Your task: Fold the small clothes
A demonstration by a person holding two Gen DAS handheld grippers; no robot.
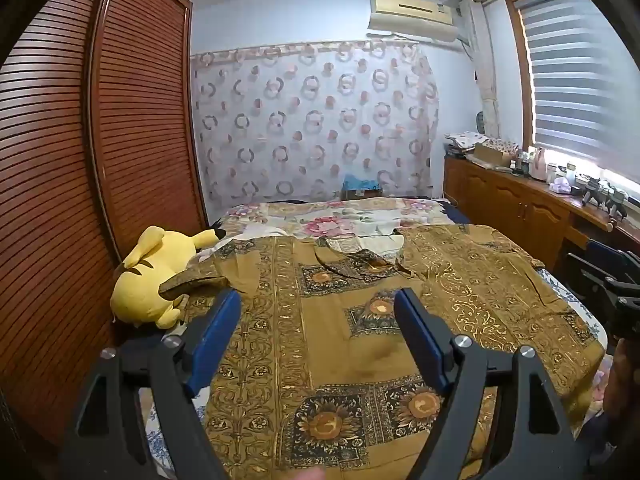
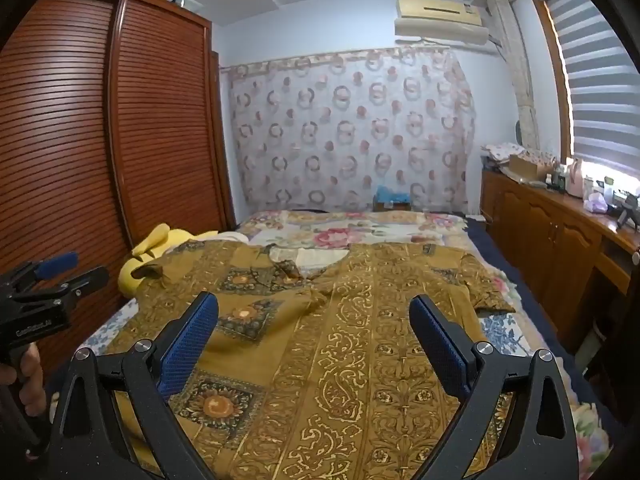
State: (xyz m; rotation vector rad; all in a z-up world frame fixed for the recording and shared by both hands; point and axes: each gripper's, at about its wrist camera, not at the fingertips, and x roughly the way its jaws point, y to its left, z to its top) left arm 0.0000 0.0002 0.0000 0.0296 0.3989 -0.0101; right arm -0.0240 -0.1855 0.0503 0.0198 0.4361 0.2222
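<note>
Slatted wooden wardrobe (image 1: 100,140) on one side — bright blinded window (image 1: 580,80) over low cabinets (image 1: 508,204) opposite.

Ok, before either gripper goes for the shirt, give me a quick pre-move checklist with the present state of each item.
1. Mustard patterned shirt spread on the bed, front up: ok.
2. Left gripper open, nothing between its pads: ok.
3. Right gripper open, nothing held: ok.
4. Shirt fully flat: not ok, the collar area is rumpled.
5. Left sleeve clear: not ok, it lies against the yellow plush toy.
6. Bottom hem reachable: cannot tell, hidden behind the grippers.
</note>
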